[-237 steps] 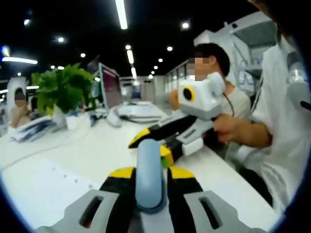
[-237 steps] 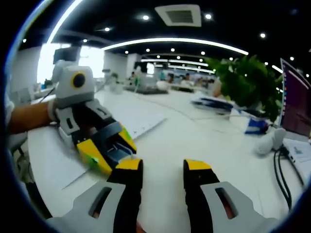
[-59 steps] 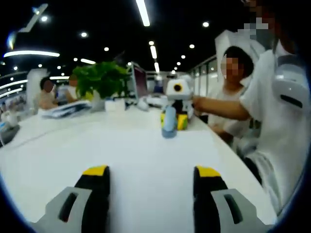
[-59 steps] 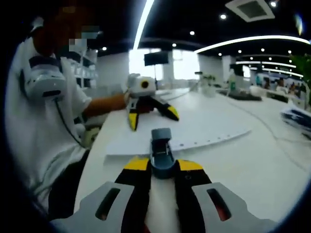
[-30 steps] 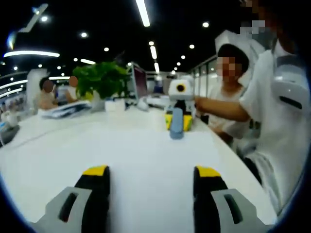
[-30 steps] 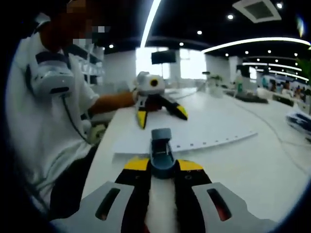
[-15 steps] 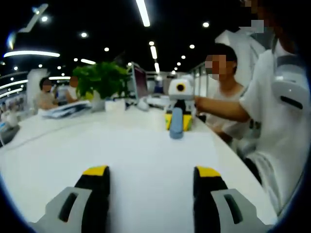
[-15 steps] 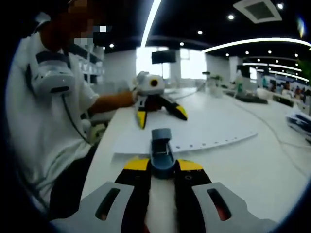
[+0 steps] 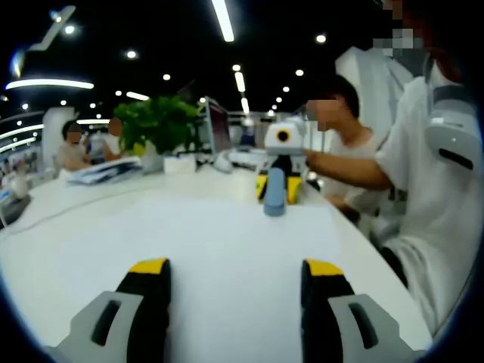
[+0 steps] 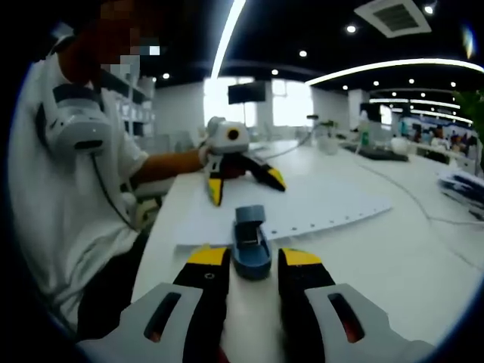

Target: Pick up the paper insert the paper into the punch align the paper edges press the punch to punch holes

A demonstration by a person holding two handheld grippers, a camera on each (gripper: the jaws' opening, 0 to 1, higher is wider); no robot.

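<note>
A small blue hole punch (image 10: 251, 242) stands on the white table just in front of my right gripper (image 10: 253, 259). Its yellow-tipped jaws flank the punch's base with a thin gap on each side, so it is open. Beyond the punch lies the white paper (image 10: 318, 203), with a row of punched holes along its near edge. My left gripper (image 10: 243, 185) rests on that sheet with its jaws spread wide. In the left gripper view my left gripper (image 9: 236, 268) is open over the paper (image 9: 227, 227). Further off, the punch (image 9: 274, 193) stands in front of the right gripper (image 9: 277, 181).
The person's white-clad torso (image 10: 68, 189) sits at the table's edge (image 9: 363, 249). A potted plant (image 9: 157, 125), a monitor (image 9: 215, 132) and stacked papers (image 9: 106, 170) stand at the far side. Another seated person (image 9: 340, 151) is behind the right gripper. A cable (image 10: 423, 204) runs across the table.
The right gripper's jaws have widened slightly and let go of the punch, which they held half a second ago. The left gripper stays open on the paper.
</note>
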